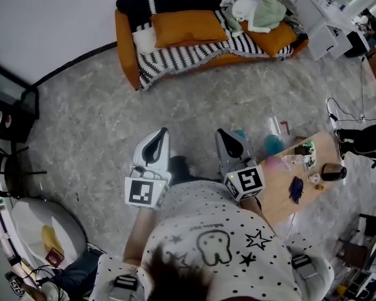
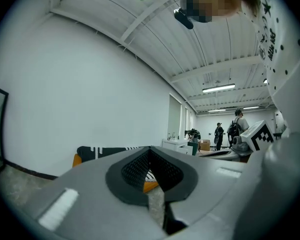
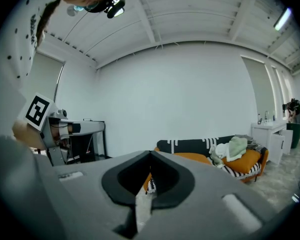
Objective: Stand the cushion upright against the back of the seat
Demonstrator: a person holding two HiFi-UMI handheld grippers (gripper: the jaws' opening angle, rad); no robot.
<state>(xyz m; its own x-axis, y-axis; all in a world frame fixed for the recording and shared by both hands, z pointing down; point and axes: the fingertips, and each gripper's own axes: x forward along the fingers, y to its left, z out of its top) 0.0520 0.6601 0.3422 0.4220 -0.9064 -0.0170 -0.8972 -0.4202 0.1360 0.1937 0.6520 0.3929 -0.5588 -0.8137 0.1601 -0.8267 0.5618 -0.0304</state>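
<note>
An orange sofa [image 1: 126,39] draped with a black-and-white striped throw stands across the room by the far wall. One orange cushion [image 1: 188,27] lies flat on its seat, left of middle. A second orange cushion [image 1: 274,39] sits at the sofa's right end under clothes. My left gripper [image 1: 161,132] and right gripper [image 1: 222,133] are held side by side over the grey floor, well short of the sofa. Both are shut and hold nothing. The sofa shows beyond the right gripper's [image 3: 150,154] jaws and partly behind the left gripper's [image 2: 150,149] jaws.
A pile of pale clothes [image 1: 257,11] lies on the sofa's right half. A low wooden table [image 1: 301,190] with small items stands at my right. A black shelf [image 1: 6,115] and a white round seat [image 1: 44,231] are at my left. People [image 2: 237,126] stand far off.
</note>
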